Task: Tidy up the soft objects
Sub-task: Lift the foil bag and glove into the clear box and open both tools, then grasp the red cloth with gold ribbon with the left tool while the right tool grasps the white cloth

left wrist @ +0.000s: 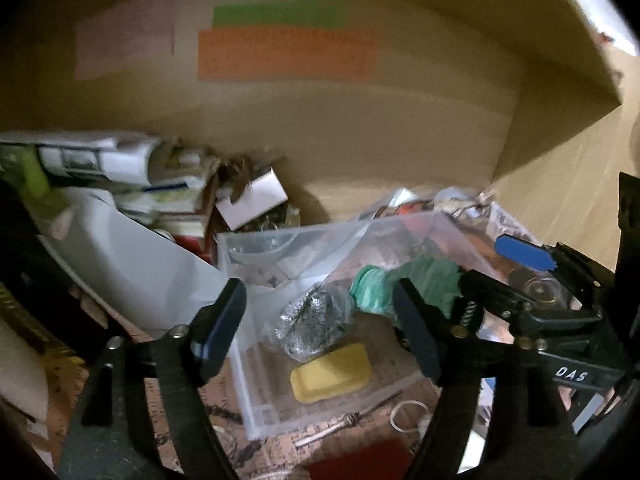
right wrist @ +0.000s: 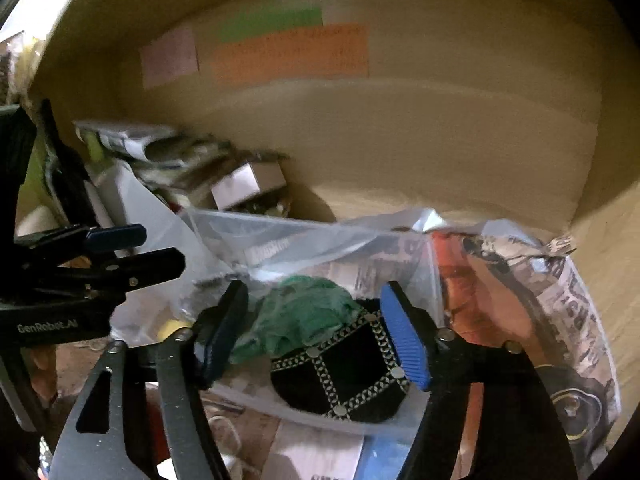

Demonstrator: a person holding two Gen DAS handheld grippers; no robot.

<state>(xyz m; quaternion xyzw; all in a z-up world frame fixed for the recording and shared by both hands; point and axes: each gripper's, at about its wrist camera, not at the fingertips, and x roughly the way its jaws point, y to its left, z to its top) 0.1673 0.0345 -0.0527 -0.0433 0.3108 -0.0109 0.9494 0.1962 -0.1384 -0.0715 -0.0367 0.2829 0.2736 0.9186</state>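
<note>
Green cloth (left wrist: pixel 404 284): crumpled soft fabric, lying over the right part of the clear bin; in the right wrist view it sits (right wrist: pixel 296 312) between the right gripper's fingers, partly on the black pouch.
Clear bin (left wrist: pixel 256 360): shallow see-through plastic box on a newspaper-covered surface; it holds the cloth, the foil ball and the yellow sponge.
Foil ball (left wrist: pixel 312 320): wrinkled, shiny silver lump, just beside the cloth.
Yellow sponge (left wrist: pixel 332 372): smooth rounded rectangular block, flat on the bin floor, near the foil ball.
Black pouch (right wrist: pixel 352 380): dark, with a pale lattice trim and studs, under the cloth's edge.
Left gripper (left wrist: pixel 324 336): fingers spread wide above the bin, holding nothing.
Right gripper (right wrist: pixel 312 332): fingers spread wide to either side of the cloth and pouch; whether they touch the cloth I cannot tell.
Cardboard box (left wrist: pixel 360 128): plain brown wall behind, with green, orange and pink labels.
</note>
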